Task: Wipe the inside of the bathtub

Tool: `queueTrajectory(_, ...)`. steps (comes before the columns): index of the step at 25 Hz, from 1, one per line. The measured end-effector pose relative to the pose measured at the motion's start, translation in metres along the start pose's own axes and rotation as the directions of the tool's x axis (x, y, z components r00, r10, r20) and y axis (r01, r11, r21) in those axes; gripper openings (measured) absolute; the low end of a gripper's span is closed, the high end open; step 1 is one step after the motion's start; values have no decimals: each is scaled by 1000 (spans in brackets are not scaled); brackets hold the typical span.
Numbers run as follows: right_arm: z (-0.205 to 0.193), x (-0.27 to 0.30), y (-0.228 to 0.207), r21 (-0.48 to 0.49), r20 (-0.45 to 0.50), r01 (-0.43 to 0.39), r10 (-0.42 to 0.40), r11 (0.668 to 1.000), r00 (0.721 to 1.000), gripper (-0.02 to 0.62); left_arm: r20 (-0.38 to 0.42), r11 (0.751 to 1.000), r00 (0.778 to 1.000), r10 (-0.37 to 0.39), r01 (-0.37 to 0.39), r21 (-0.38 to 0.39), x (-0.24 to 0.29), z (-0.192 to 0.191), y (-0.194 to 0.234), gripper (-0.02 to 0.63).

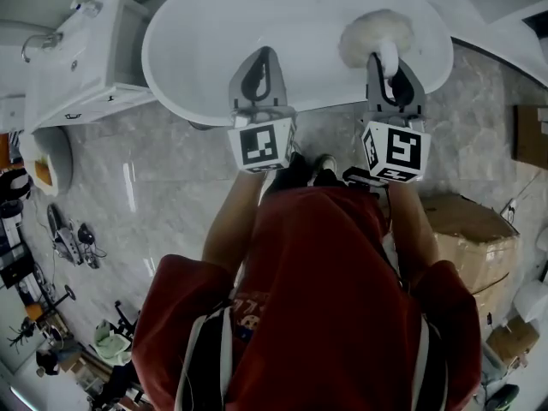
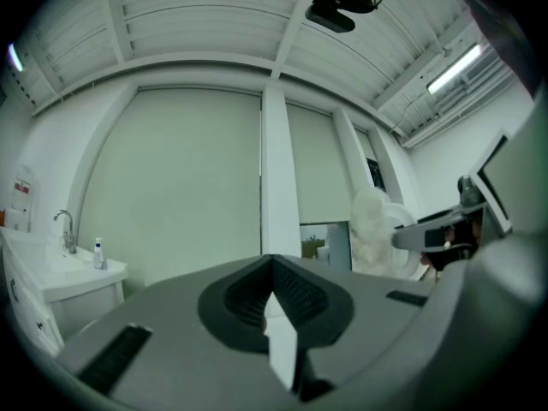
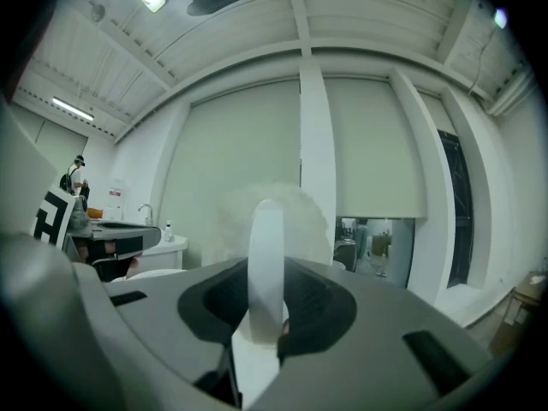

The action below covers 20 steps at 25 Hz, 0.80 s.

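Gripping the white handle of a fluffy brush [image 1: 377, 34], the right gripper [image 1: 388, 65] holds it over the bathtub [image 1: 184, 75]; left gripper [image 1: 261, 74] jaws closed, empty.

The head view looks steeply down on the bathtub [image 1: 223, 32]; both gripper views face the blinds [image 2: 188, 187], sharing the sink [image 2: 81, 272].

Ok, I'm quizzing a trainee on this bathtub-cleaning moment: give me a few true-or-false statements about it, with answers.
1. The right gripper is clamped on the white handle of a fluffy duster. True.
2. The left gripper holds a sponge. False: its jaws are together with nothing between them.
3. In the head view, the duster's fluffy head lies within the outline of the bathtub. True.
4. The washbasin stands to the right of the tub in the head view. False: the washbasin is at its left.
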State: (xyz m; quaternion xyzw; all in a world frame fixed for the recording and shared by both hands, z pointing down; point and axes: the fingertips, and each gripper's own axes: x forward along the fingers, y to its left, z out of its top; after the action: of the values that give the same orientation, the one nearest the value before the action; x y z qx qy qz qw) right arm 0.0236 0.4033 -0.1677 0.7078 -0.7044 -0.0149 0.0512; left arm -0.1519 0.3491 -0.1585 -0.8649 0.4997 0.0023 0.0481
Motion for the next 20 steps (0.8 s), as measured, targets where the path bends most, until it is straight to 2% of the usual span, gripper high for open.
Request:
queueTrajectory(2, 0, -12, -12, -6, 5, 5, -5, 1000, 1000, 94, -14, 1000, 1000, 9, -9, 7, -7, 0, -12, 14)
queueTrajectory(6, 4, -24, -23, 13, 21, 0, -1, 1000, 1000, 94, 15, 999, 1000, 14, -14, 29, -15, 17, -27, 14)
queueTrajectory(10, 11, -30, -4, 10, 46, -41, 40, 999, 998, 94, 46, 999, 998, 38, -38, -5, -23, 33, -26, 14)
queueTrajectory(15, 30, -33, 22, -18, 84, -53, 55, 998, 995, 94, 60, 1000, 998, -9, 8, 8, -27, 49, -26, 14)
queueTrajectory(20, 36, -36, 39, -39, 85, -62, 65, 997, 994, 94, 85, 999, 996, -25, 23, 22, -34, 58, -22, 14)
